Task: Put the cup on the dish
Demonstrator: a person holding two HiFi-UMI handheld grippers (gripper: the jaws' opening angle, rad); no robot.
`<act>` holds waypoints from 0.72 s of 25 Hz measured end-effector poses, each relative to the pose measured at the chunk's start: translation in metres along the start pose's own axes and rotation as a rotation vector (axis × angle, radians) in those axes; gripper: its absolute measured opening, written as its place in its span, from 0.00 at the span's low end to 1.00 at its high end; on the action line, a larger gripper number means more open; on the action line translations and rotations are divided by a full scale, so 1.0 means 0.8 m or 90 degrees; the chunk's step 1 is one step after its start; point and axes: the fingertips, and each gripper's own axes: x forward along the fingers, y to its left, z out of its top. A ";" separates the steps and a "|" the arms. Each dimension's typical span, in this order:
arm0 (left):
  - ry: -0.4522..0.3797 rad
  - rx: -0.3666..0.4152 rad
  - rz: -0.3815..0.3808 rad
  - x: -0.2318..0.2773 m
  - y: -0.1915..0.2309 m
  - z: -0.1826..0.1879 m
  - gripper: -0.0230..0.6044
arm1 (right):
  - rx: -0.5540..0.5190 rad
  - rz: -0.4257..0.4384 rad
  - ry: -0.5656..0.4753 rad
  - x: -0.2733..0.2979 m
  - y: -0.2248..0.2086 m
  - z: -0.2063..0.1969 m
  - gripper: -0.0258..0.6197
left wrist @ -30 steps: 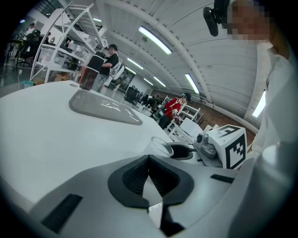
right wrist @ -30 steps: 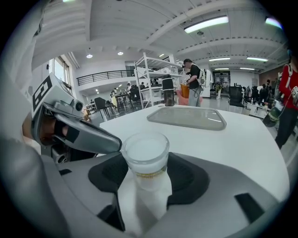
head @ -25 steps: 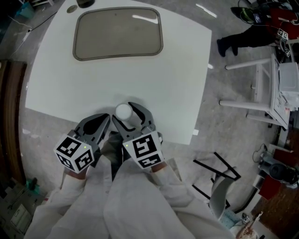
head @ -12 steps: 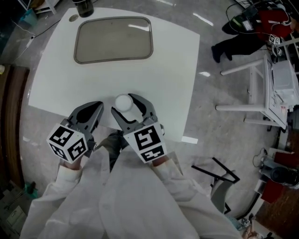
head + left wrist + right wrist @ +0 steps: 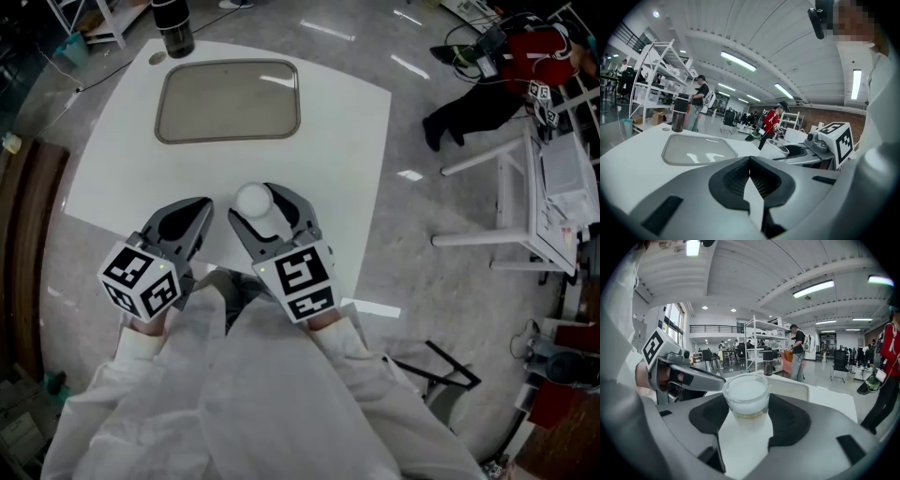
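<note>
My right claw was closed on the cup, with a pad against each side of its clear wall, over the near edge of the worktop. I could not tell whether the cup's base touched the surface. The cup held something white. The dish lay well ahead of that claw and a little to its left, with nothing on it. A dark bottle stood just beyond the dish's far left corner. My left claw hung just beside the right one, on its left, with its tips together and nothing between them.
</note>
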 end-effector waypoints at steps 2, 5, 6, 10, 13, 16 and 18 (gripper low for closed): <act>0.001 0.011 0.004 0.001 -0.003 0.003 0.05 | -0.001 0.001 -0.003 -0.003 -0.002 0.001 0.46; 0.002 0.015 0.006 0.003 -0.005 0.006 0.05 | 0.006 0.002 -0.002 -0.005 -0.007 0.000 0.46; 0.005 0.016 0.005 0.004 -0.005 0.004 0.05 | 0.008 0.003 0.001 -0.005 -0.007 -0.001 0.46; 0.027 0.025 0.000 0.000 -0.001 -0.001 0.05 | 0.004 0.010 0.007 0.002 -0.005 0.001 0.46; 0.024 0.013 0.003 0.006 0.013 0.007 0.05 | 0.013 0.002 0.001 0.012 -0.013 0.010 0.46; 0.018 0.009 -0.001 0.017 0.028 0.014 0.05 | 0.013 -0.008 0.005 0.024 -0.022 0.012 0.46; 0.017 0.007 -0.006 0.025 0.040 0.019 0.05 | 0.017 -0.016 0.008 0.034 -0.029 0.014 0.46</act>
